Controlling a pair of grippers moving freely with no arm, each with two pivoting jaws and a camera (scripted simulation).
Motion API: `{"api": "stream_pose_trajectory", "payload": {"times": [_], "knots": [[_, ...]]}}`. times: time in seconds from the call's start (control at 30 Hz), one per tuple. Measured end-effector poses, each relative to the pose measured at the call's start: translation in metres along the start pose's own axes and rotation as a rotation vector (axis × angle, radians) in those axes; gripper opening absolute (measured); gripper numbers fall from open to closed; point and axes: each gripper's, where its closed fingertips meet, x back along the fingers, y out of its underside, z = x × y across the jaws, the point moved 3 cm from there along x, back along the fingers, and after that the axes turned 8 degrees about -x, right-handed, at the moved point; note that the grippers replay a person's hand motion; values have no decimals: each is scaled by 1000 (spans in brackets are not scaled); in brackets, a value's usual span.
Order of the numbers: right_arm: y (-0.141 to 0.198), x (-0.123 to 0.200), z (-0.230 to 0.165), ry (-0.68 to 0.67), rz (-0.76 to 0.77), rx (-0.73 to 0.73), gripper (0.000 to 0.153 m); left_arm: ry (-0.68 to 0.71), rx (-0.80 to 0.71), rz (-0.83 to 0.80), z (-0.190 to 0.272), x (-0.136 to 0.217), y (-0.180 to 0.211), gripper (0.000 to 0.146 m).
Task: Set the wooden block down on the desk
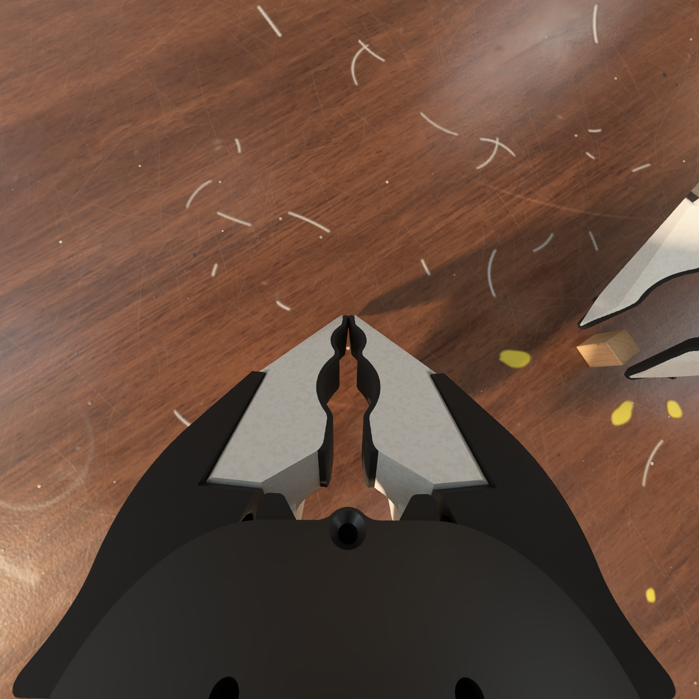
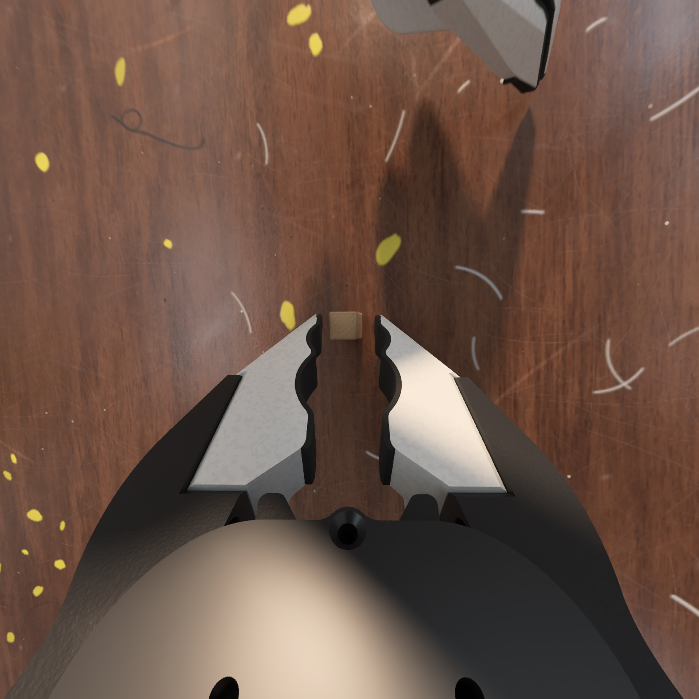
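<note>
A small light wooden block [image 2: 345, 325] lies on the dark brown wooden desk [image 2: 189, 246], between the tips of my right gripper [image 2: 348, 324]. The jaws stand apart, with a gap on each side of the block, so the gripper is open and not holding it. In the left wrist view the block [image 1: 607, 348] shows at the right edge, between the right gripper's fingers [image 1: 643, 280]. My left gripper [image 1: 348, 318] is shut and empty, above bare desk to the left of the block. It also shows in the right wrist view [image 2: 524, 81] at the top.
The desk [image 1: 151, 113] bears pale curved scratch marks [image 1: 308, 221] and yellow paint flecks [image 1: 514, 358], all flat. A thin dark squiggle [image 2: 151, 130] lies at upper left in the right wrist view. No raised objects stand near the block.
</note>
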Motion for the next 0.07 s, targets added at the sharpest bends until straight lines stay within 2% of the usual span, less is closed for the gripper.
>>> {"api": "stream_pose_trajectory", "payload": {"times": [0.07], "knots": [[-3, 2, -1, -22, 28, -2, 28, -3, -9, 1, 0, 0, 0, 0]]}}
